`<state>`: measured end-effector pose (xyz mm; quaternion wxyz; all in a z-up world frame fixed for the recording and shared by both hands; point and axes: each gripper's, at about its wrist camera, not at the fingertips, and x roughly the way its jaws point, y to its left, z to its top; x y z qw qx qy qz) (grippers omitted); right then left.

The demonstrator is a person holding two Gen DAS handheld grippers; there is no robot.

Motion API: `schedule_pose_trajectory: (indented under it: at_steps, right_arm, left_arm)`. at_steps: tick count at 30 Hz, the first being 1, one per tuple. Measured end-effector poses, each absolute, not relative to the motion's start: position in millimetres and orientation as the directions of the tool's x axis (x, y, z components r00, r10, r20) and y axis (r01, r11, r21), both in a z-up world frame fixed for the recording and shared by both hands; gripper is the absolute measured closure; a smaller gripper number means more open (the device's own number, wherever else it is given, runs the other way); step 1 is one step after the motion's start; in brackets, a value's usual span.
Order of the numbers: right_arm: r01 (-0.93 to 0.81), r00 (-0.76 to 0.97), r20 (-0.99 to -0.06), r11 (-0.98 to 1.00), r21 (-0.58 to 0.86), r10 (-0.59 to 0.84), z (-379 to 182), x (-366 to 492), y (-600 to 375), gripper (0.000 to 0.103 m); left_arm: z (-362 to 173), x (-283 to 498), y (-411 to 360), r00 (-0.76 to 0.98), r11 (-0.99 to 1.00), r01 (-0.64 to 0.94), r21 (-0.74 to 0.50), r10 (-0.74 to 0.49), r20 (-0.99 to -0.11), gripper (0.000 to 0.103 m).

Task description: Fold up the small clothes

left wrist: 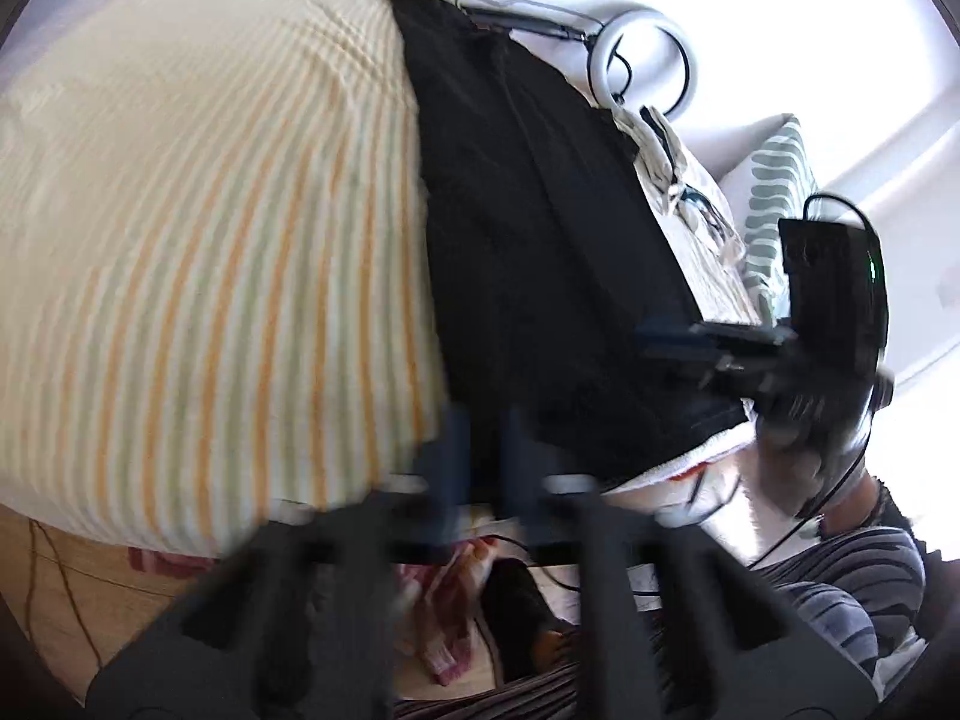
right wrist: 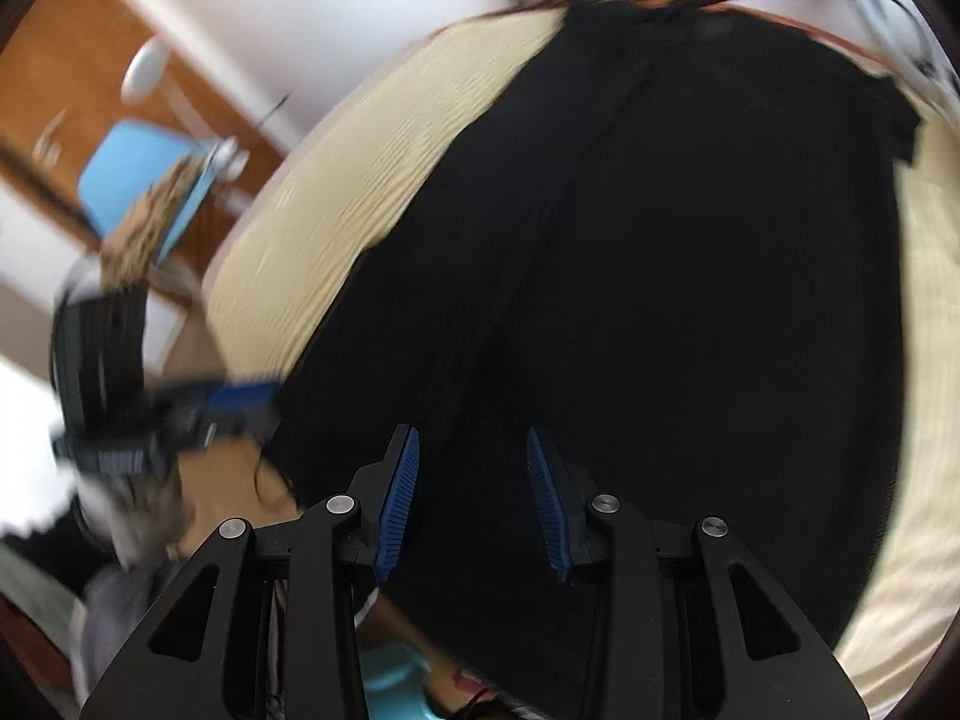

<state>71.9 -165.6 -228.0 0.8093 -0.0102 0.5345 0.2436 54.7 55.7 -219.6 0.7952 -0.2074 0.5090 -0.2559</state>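
A black garment (right wrist: 660,276) lies spread on a cream bedcover with orange and grey stripes (left wrist: 198,252), its long seam running away from the cameras and a short sleeve-like corner projecting at the far right in the right wrist view. The cloth appears flat and mostly smooth, with one near edge lying along the side of the bed. The right gripper (right wrist: 473,498) hovers over the near part of the garment with its blue-padded fingers (right wrist: 399,498) spread apart and nothing between them. The left gripper (left wrist: 486,474) is motion-blurred at the garment's near edge; whether it is clenched or released cannot be told. Beyond the garment lie a white ring light (left wrist: 651,60), a heap of pale cloth (left wrist: 678,180) and a green-patterned pillow (left wrist: 774,198). A blue chair (right wrist: 144,180) stands by a wooden door at the left of the right wrist view.
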Motion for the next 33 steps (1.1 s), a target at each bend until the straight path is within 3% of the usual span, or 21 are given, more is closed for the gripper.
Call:
schedule_pose_trajectory:
  at_steps: [3, 5, 10, 12, 16, 18, 20, 22, 29, 33]
  right_arm:
    - [-0.446, 0.347, -0.879, 0.882, 0.151, 0.326, -229, 64, -148, 0.079]
    - [-0.451, 0.353, -0.887, 0.885, 0.118, 0.299, -229, 63, -145, 0.092]
    - [-0.436, 0.369, -0.879, 0.891, 0.123, 0.302, -229, 56, -153, 0.093]
    - [-0.420, 0.379, -0.869, 0.896, 0.144, 0.317, -227, 51, -161, 0.092]
    - [-0.371, 0.454, -0.813, 0.907, 0.200, 0.365, -210, 31, -192, 0.092]
    - [-0.333, 0.506, -0.784, 0.920, 0.205, 0.358, -199, 21, -214, 0.091]
    - [-0.280, 0.559, -0.759, 0.938, 0.204, 0.332, -190, 12, -236, 0.073]
    - [-0.232, 0.599, -0.738, 0.949, 0.212, 0.311, -182, 3, -258, 0.067]
    - [-0.054, 0.622, -0.758, 0.976, 0.210, 0.197, -180, -13, -328, 0.067]
    - [-0.008, 0.572, -0.789, 0.964, 0.267, 0.224, -195, -13, -342, 0.067]
  left_arm:
    - [-214, 44, 54, 0.376, 0.799, 0.202, -0.566, -0.597, -0.709, 0.101]
    - [-212, 36, 53, 0.400, 0.828, 0.211, -0.520, -0.558, -0.727, 0.101]
    - [-216, 36, 48, 0.406, 0.849, 0.217, -0.482, -0.527, -0.746, 0.101]
    - [-208, 38, 48, 0.428, 0.868, 0.217, -0.447, -0.496, -0.756, 0.095]
    - [-187, 42, 44, 0.488, 0.891, 0.256, -0.374, -0.453, -0.746, 0.095]
    - [-175, 47, 37, 0.507, 0.889, 0.294, -0.351, -0.456, -0.731, 0.095]
    - [-167, 53, 27, 0.514, 0.885, 0.325, -0.333, -0.461, -0.724, 0.095]
    - [-160, 59, 12, 0.517, 0.872, 0.365, -0.325, -0.480, -0.709, 0.095]
    - [-151, 64, -60, 0.464, 0.799, 0.533, -0.278, -0.550, -0.694, 0.095]
    - [-156, 65, -96, 0.413, 0.757, 0.595, -0.271, -0.577, -0.704, 0.092]
